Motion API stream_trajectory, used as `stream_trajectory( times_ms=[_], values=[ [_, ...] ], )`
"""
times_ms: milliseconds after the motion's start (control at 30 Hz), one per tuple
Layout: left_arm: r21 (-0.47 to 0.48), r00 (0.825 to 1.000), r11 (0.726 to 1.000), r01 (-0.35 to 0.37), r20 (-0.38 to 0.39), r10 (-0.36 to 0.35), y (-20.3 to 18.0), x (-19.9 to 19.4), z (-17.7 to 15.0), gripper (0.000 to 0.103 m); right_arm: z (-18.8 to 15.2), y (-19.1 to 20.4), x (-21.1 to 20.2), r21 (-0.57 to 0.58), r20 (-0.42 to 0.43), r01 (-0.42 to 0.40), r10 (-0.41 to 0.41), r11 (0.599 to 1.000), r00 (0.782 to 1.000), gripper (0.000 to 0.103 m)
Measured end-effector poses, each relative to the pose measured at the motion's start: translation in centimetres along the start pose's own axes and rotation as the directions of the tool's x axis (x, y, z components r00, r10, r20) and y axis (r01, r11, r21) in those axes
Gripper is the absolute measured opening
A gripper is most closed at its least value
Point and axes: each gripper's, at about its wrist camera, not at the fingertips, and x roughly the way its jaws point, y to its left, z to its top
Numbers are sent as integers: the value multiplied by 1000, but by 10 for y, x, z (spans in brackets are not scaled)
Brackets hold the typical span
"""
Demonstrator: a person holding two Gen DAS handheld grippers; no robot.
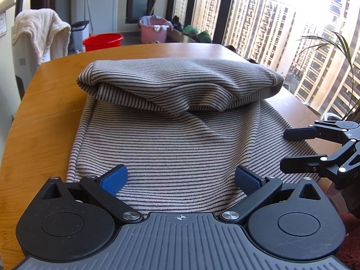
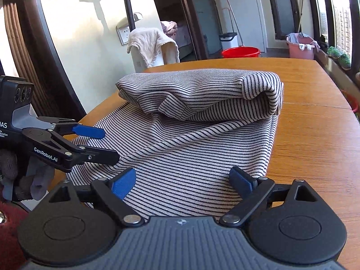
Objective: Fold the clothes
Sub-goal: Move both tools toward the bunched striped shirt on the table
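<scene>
- Striped garment [image 1: 171, 148] is lying half-folded on the surface [image 1: 45, 117], stretching lengthwise away from both hand-held grippers.
- Left hand-held gripper [image 1: 181, 180] and right hand-held gripper [image 2: 182, 181] are hovering at its near hem, fingers spread apart, gripping nothing.

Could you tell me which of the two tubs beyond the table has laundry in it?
The pink tub by the window holds clothes; the red tub shows none.

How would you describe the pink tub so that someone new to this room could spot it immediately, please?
Start at the wooden table and look past its far edge to the floor by the tall windows. Two tubs stand there: the pink tub is nearer the glass, taller, and stuffed with laundry, unlike the low red basin beside it.
</scene>
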Motion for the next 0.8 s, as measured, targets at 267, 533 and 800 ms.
stream_trajectory(
  times_ms=[267,533,800],
  values=[
    [-29,1000,1000,-5,11,5,-1,2,7,103,15,-18,-1,49,7,50,-51,998,999,85],
    [-1,998,1000,-4,57,4,-2,11,25,103,38,-38,16,85,17,108,-110,990,994,68],
    [29,999,999,-42,26,41,0,41,33,103,53,-35,53,17,10,140,-140,990,990,69]
  ],
)
